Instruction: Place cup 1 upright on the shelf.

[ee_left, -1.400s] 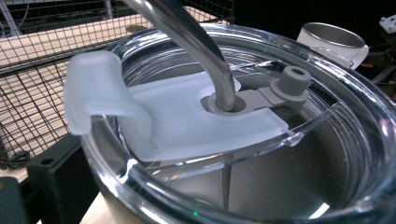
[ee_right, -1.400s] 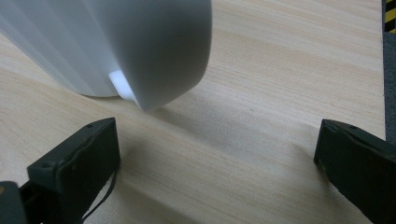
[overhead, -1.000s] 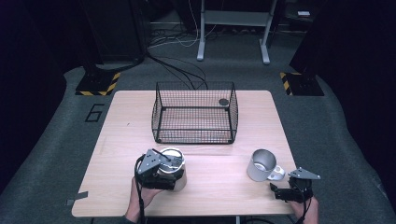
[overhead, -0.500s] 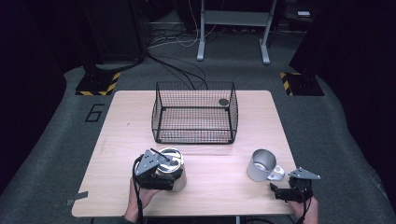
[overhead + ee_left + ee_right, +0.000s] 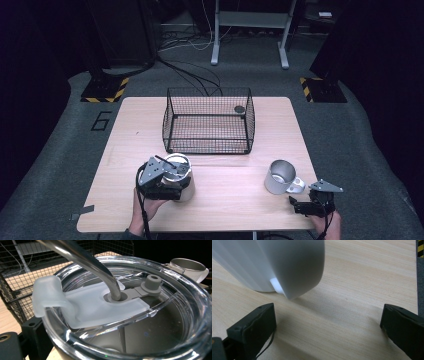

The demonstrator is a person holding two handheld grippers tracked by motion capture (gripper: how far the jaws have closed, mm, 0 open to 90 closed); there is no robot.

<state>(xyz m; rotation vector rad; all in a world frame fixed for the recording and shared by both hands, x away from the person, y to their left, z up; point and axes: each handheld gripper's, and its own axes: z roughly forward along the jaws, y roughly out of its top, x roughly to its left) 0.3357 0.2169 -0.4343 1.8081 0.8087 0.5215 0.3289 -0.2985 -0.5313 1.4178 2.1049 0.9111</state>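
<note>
Left gripper [image 5: 167,181] clamped on tumbler [image 5: 179,172] near desk's [image 5: 235,200] front-left edge. Right gripper [image 5: 306,204] open, mug [image 5: 280,176] just ahead, apart, front-right corner.

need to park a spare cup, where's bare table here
Free: wood left of the black wire basket, and between the lidded steel tumbler and the grey handled mug. Crowded: front corners, at the left gripper and right gripper.
</note>
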